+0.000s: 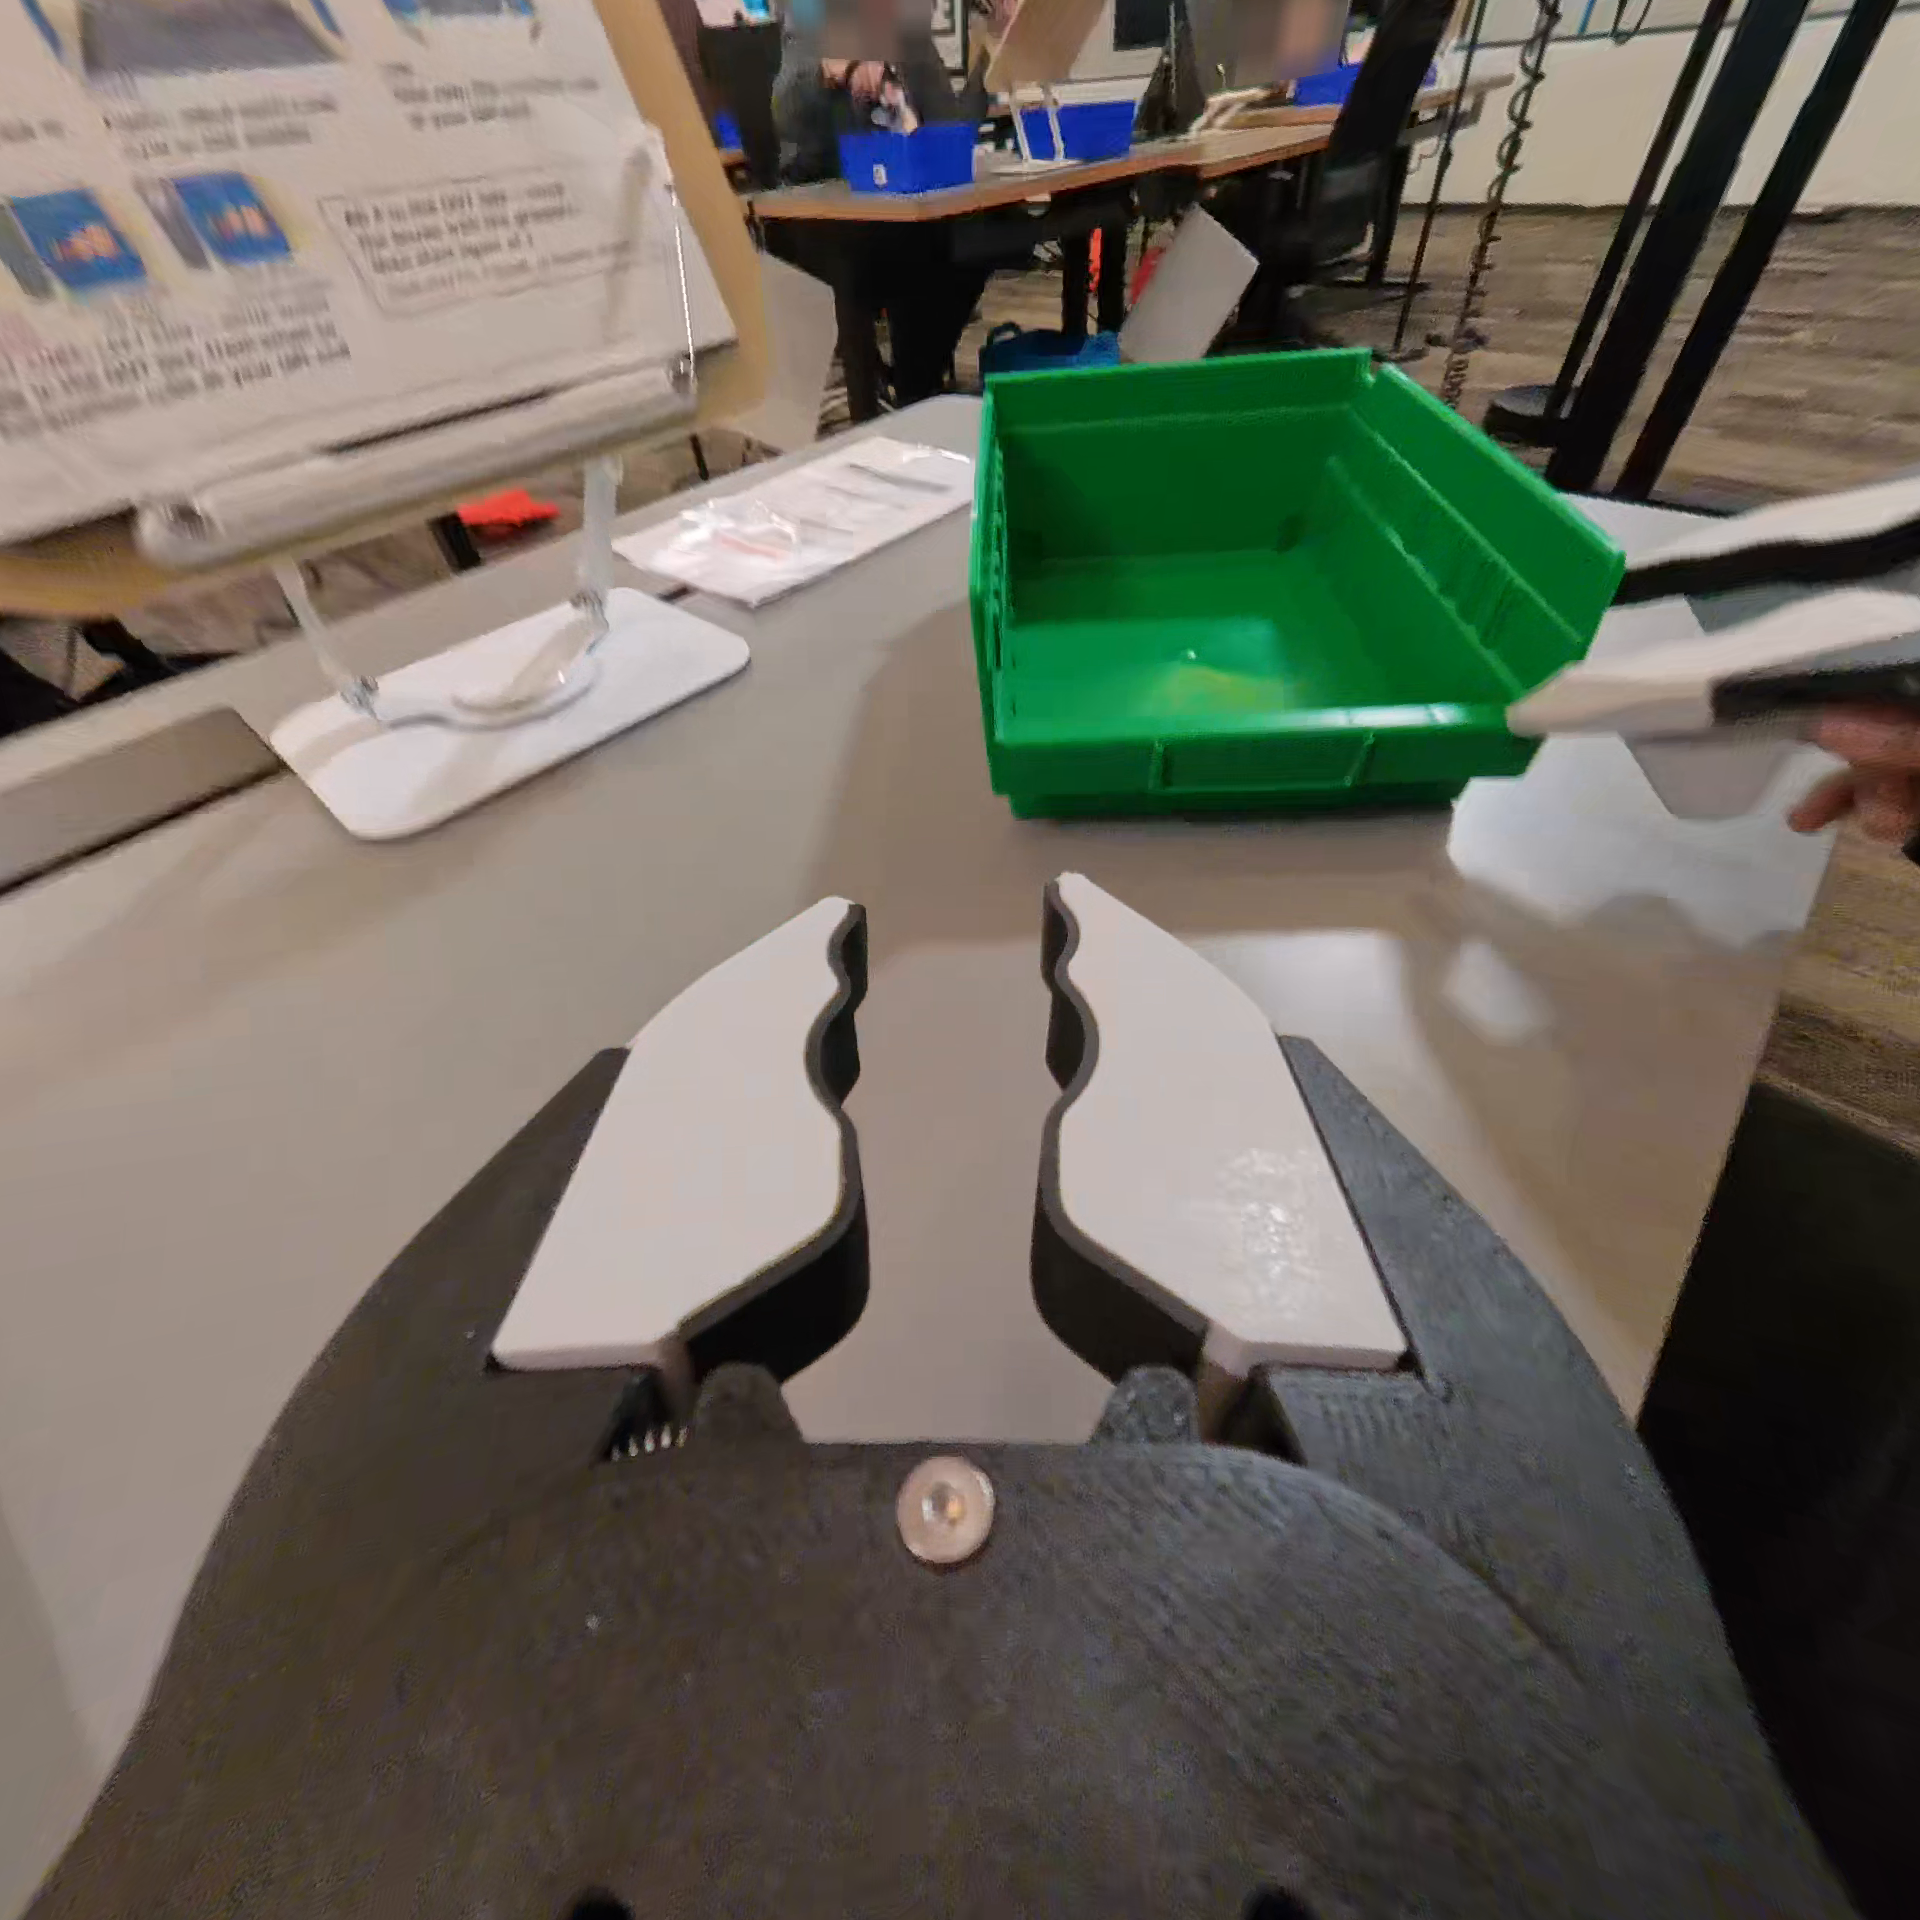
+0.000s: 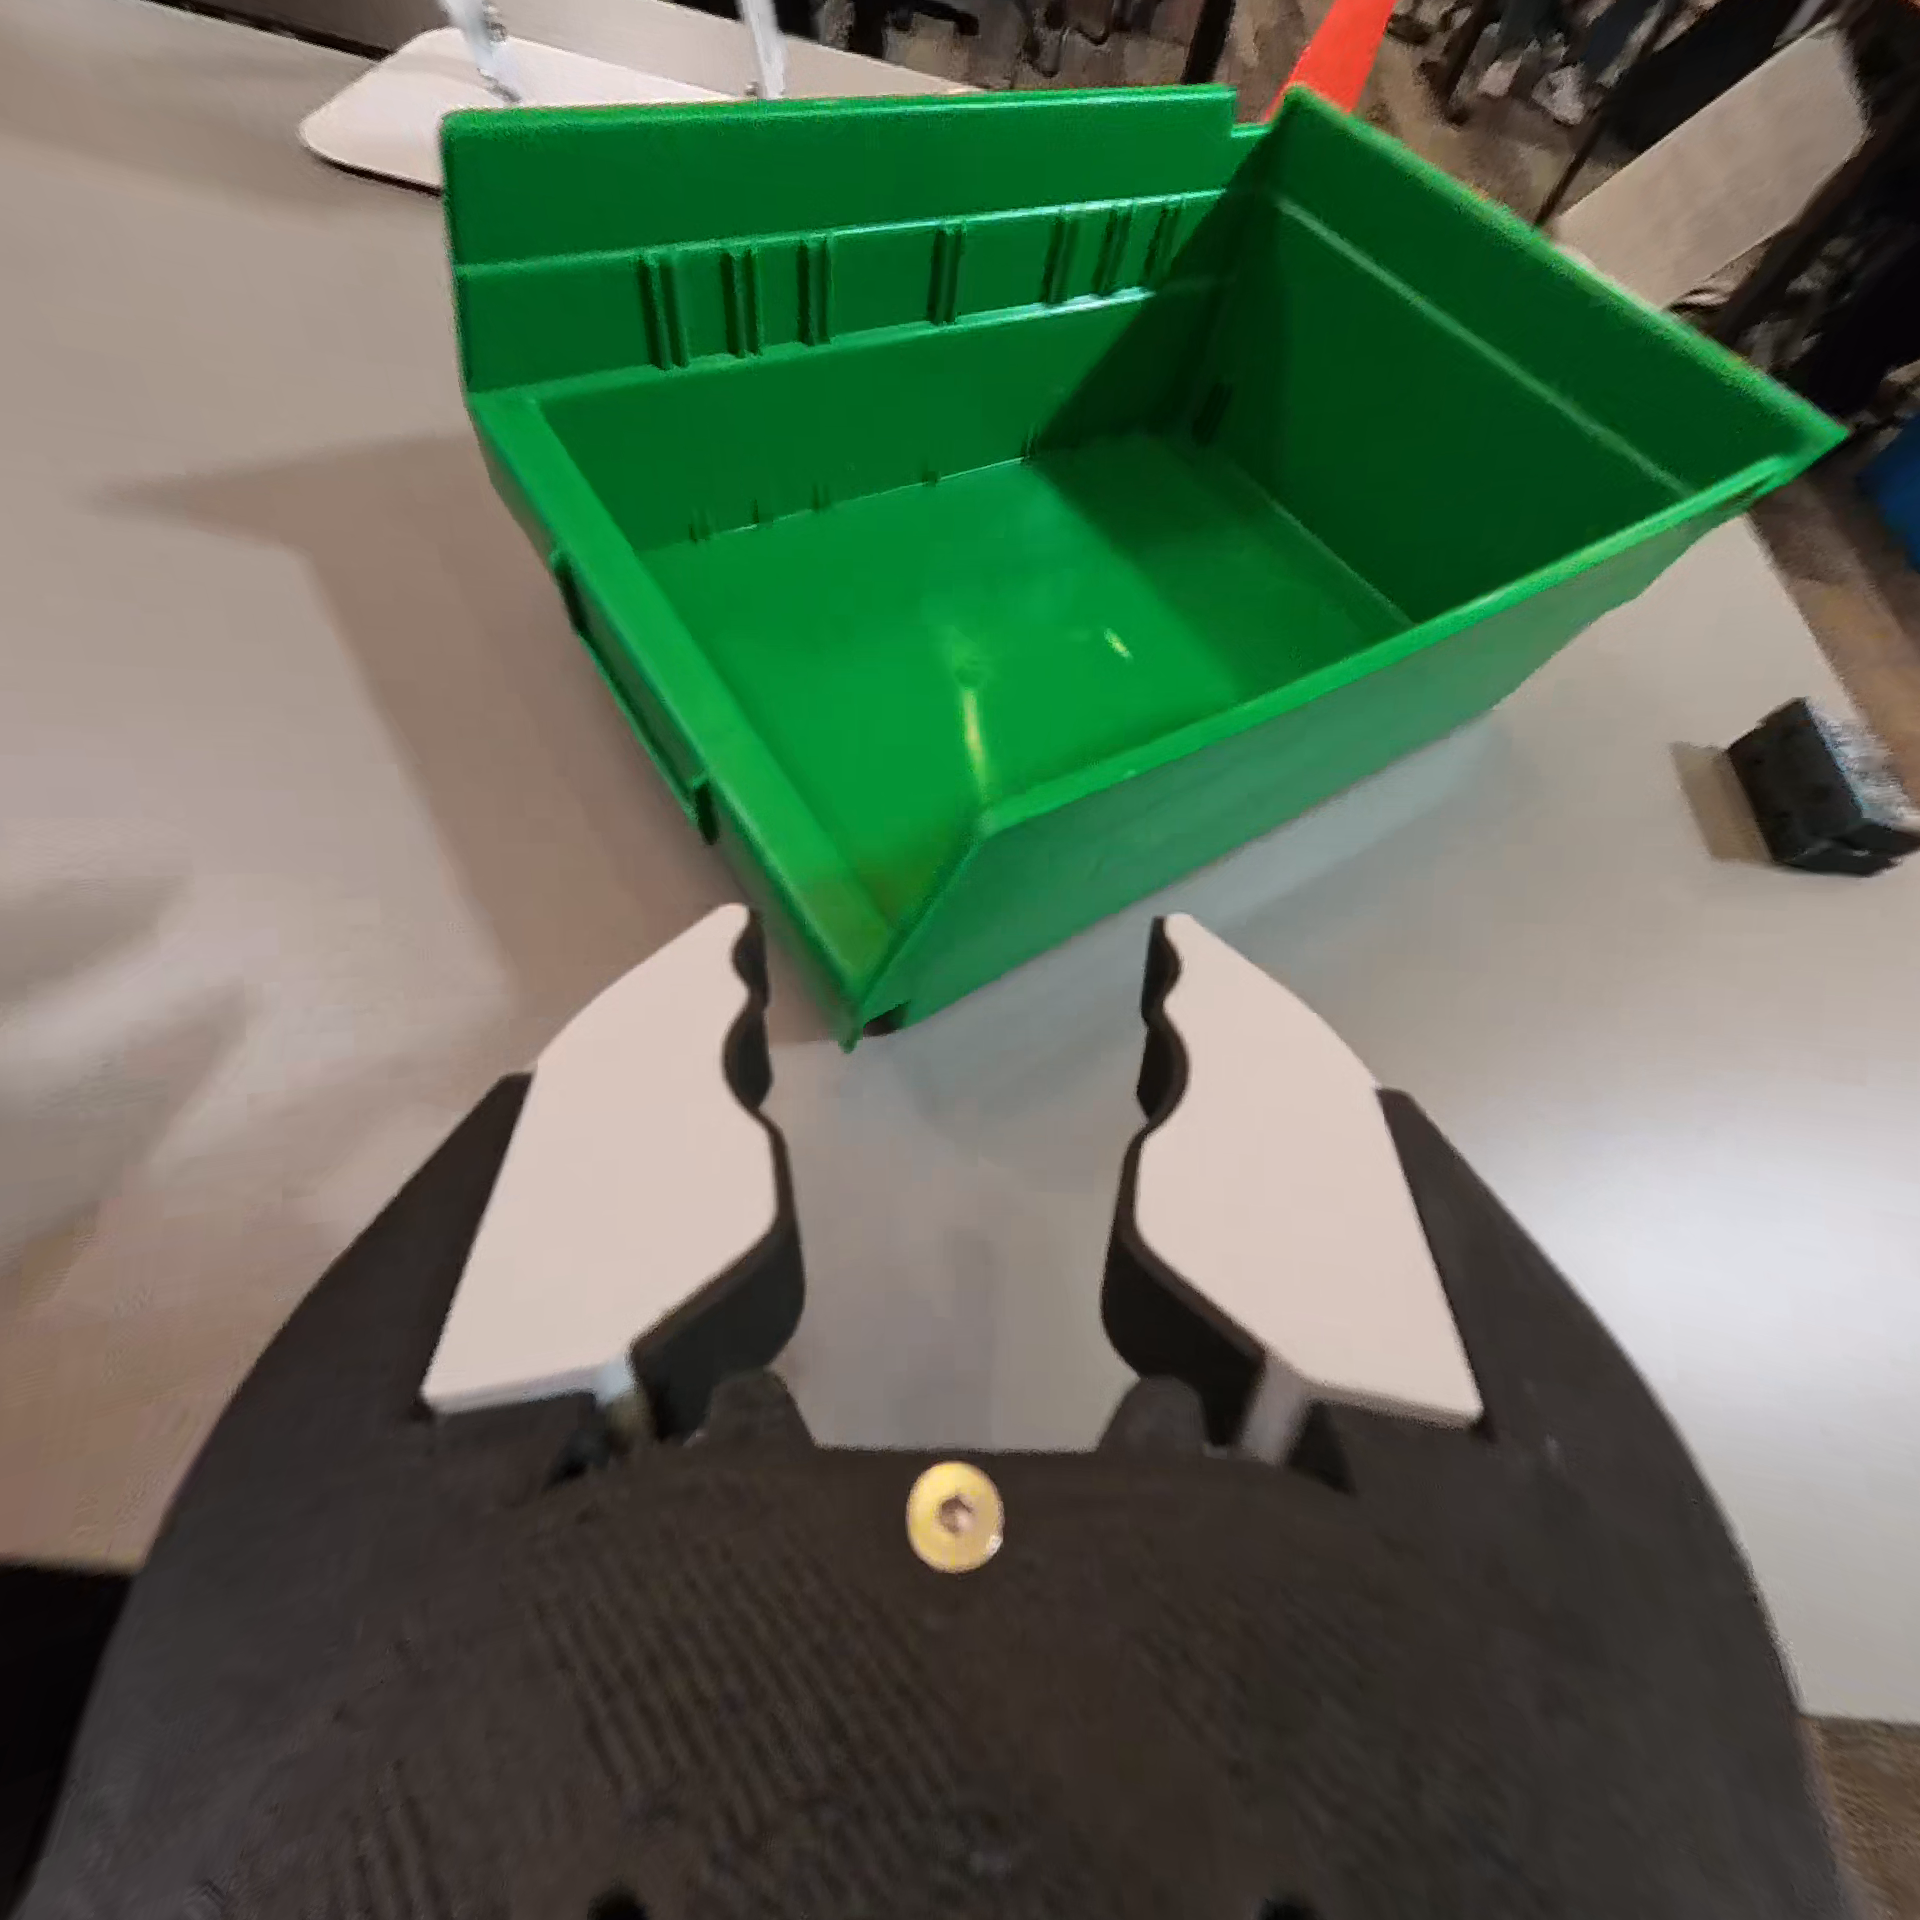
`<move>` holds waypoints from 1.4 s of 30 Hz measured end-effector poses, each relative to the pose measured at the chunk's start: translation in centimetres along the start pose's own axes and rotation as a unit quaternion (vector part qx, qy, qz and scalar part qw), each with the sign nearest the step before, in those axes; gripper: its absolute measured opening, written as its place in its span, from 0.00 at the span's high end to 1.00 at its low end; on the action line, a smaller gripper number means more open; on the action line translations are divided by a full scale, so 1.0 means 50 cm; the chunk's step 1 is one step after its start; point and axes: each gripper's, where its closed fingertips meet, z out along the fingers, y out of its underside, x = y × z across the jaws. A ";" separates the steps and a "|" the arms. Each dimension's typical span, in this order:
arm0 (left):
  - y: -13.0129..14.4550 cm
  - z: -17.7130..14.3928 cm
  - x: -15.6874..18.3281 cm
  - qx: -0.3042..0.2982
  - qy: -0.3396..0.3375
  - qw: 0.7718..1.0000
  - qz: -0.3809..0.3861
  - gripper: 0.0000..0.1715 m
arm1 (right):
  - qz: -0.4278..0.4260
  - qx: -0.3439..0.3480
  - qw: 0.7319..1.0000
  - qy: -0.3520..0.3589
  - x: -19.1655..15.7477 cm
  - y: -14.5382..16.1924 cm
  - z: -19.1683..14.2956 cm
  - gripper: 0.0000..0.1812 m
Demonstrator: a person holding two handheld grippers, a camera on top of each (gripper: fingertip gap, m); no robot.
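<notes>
the left gripper [image 1: 954,914] hangs over a smooth, faintly glossy grey table [image 1: 312,1039], its matte white fingers with wavy black inner edges parted by a moderate gap and holding nothing. ahead of it sits a green bin [image 1: 1268,623] of glossy moulded plastic, ribbed along its taller walls and low at the front lip. the right gripper [image 2: 954,935] is spread wider, also holding nothing, its tips just short of the bin's near corner [image 2: 873,997]; in the left wrist view it enters blurred from the right edge [image 1: 1621,665]. a white document stand [image 1: 499,707] with clear supports carries a printed sheet, blurred. clear plastic bags [image 1: 800,520] lie behind it. a small black block [image 2: 1808,800] sits near the table's right edge, its detail hard to make out.
</notes>
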 end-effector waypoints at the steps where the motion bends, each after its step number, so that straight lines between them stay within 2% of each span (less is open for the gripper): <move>1: 0.020 -0.008 0.003 -0.012 0.015 1.000 -0.007 0.80 | -0.002 0.004 1.000 0.017 0.013 -0.006 0.008 0.63; 3: 0.045 -0.011 0.010 -0.037 0.039 0.998 -0.010 0.79 | 0.001 0.009 0.999 0.032 0.034 -0.016 0.027 0.69; 4: 0.047 -0.007 0.008 -0.040 0.039 0.998 -0.009 0.79 | 0.006 0.007 1.000 0.017 0.034 -0.017 0.036 0.69; 5: 0.047 -0.003 0.007 -0.036 0.040 0.999 -0.009 0.79 | 0.014 0.006 1.000 -0.001 0.033 -0.019 0.042 0.73; 7: 0.051 0.000 0.008 -0.038 0.047 0.998 -0.021 0.79 | 0.019 -0.002 1.000 0.010 0.059 -0.014 0.048 0.79; 11: 0.053 -0.006 -0.001 -0.034 0.054 0.997 -0.052 0.80 | 0.002 -0.009 0.996 0.094 0.172 0.011 0.035 0.92; 15: 0.059 0.002 -0.027 -0.035 0.038 0.997 -0.060 0.81 | 0.079 0.008 0.988 0.129 0.296 0.040 0.026 0.97; 18: 0.065 0.003 -0.039 -0.042 0.033 0.996 -0.070 0.81 | 0.120 0.018 0.986 0.112 0.350 0.053 0.022 0.97; 25: 0.064 -0.008 -0.043 -0.034 0.041 0.993 -0.106 0.81 | 0.072 0.028 0.989 0.123 0.435 0.073 0.010 0.93; 38: 0.089 -0.052 -0.077 -0.045 0.011 0.992 -0.116 0.80 | 0.112 0.020 0.985 0.130 0.478 0.063 0.042 0.93; 39: 0.089 -0.058 -0.082 -0.043 0.006 0.992 -0.119 0.80 | 0.115 0.020 0.984 0.134 0.483 0.061 0.041 0.91; 42: 0.091 -0.071 -0.094 -0.039 -0.004 0.991 -0.129 0.80 | 0.133 0.045 0.981 0.137 0.490 0.032 0.021 0.69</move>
